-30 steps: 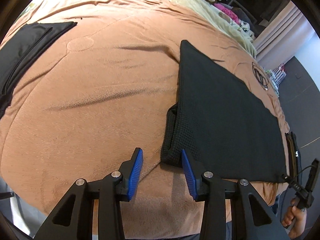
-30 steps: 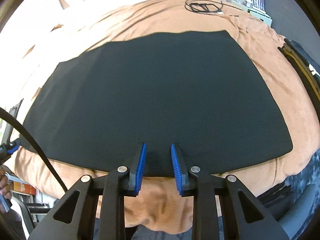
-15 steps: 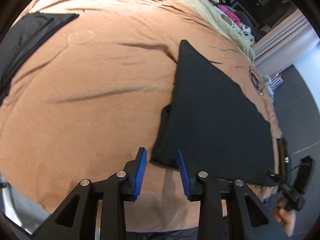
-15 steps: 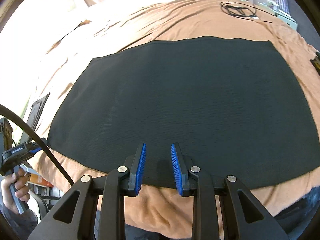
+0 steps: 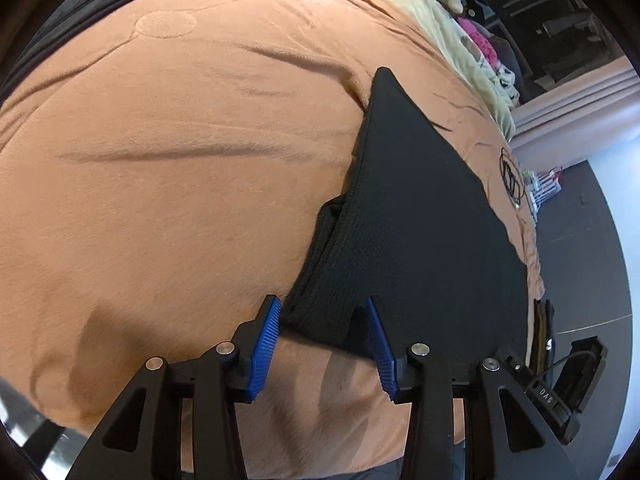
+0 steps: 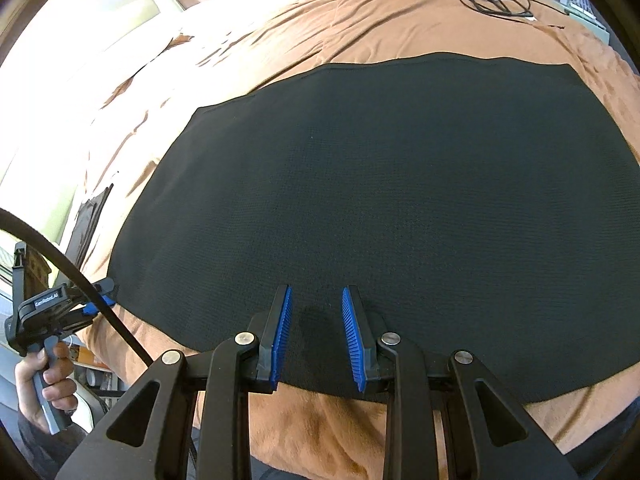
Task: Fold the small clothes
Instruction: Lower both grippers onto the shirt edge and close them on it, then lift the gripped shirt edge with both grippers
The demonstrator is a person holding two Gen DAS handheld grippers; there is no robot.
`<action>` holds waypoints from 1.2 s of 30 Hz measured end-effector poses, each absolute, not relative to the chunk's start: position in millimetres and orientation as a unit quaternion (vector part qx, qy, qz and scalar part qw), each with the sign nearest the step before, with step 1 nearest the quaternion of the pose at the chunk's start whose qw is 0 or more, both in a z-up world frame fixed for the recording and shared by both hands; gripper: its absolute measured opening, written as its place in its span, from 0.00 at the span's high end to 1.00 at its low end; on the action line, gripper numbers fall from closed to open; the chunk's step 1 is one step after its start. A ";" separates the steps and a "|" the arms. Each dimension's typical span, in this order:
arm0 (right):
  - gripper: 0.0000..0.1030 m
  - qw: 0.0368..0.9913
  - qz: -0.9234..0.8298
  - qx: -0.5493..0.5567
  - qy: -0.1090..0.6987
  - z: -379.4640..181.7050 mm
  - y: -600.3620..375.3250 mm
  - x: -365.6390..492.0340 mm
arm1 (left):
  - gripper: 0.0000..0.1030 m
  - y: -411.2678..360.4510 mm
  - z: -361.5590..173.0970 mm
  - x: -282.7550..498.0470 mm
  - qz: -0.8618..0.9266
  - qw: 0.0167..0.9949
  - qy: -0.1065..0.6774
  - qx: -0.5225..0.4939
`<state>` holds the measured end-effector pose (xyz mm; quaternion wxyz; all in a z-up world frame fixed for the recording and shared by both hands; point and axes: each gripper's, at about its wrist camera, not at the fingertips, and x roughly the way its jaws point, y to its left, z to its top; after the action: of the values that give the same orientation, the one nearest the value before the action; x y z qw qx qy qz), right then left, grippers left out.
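A black knit garment (image 5: pixel 420 232) lies flat on an orange-brown blanket (image 5: pixel 180 200), its left edge doubled into a thick fold. My left gripper (image 5: pixel 322 312) stands at the garment's near left corner. That folded corner sits between its blue pads; the jaws are opening and the pads do not press on it. In the right wrist view the same garment (image 6: pixel 380 200) fills the middle. My right gripper (image 6: pixel 316 298) hovers open over its near hem, with a narrow gap between its fingers and nothing pinched. The left gripper (image 6: pixel 96 300) shows at the garment's left corner, held by a hand (image 6: pixel 44 380).
Another black garment (image 5: pixel 80 8) lies at the blanket's far left. A coiled black cable (image 6: pixel 494 0) rests on the blanket beyond the garment. Pale green bedding (image 5: pixel 440 40) runs along the far side. A dark striped item (image 5: pixel 542 332) lies at the bed's right edge.
My left gripper has closed in on the garment's near left corner, rolled, and its jaws have widened around the fold. My right gripper has slid left along the near hem.
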<state>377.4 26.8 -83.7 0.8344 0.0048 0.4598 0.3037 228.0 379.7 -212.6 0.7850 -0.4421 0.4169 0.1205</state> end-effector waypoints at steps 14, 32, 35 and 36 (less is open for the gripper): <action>0.92 0.845 0.288 -0.012 0.450 -102.9 14.9 346.7 | 0.76 382.8 -222.3 207.6 0.127 0.780 0.363 -0.493; 0.96 0.842 0.274 -0.017 0.465 -88.5 31.4 385.5 | 0.89 372.8 -218.5 209.4 0.175 0.786 0.362 -0.470; 0.96 0.842 0.271 -0.016 0.466 -86.2 32.9 398.3 | 0.89 373.8 -219.8 208.2 0.173 0.784 0.360 -0.476; 0.96 0.842 0.270 -0.016 0.467 -84.7 34.4 403.4 | 0.89 373.7 -219.8 207.9 0.173 0.783 0.359 -0.477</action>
<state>403.4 34.4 -84.7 0.8418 -0.0158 0.4671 0.2701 207.9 373.7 -219.8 0.7830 -0.4771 0.3595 0.1732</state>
